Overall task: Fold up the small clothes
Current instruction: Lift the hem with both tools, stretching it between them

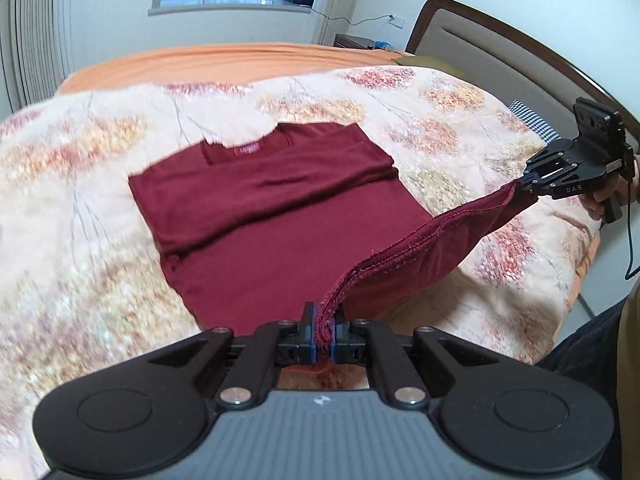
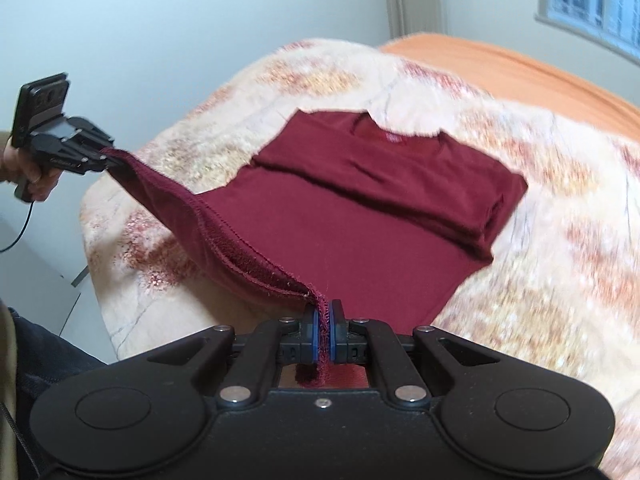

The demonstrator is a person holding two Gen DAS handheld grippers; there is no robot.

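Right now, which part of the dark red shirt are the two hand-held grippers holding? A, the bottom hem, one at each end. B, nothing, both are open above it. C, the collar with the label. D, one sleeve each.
A: the left hand-held gripper and the right hand-held gripper are each shut on an end of the stitched hem of the dark red shirt, lifting it off the floral blanket, while the collar label lies far from both.

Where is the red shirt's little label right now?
The label sits inside the collar at the far end of the dark red shirt, which lies on the flowery blanket, opposite the hem pinched by the left gripper and right gripper.
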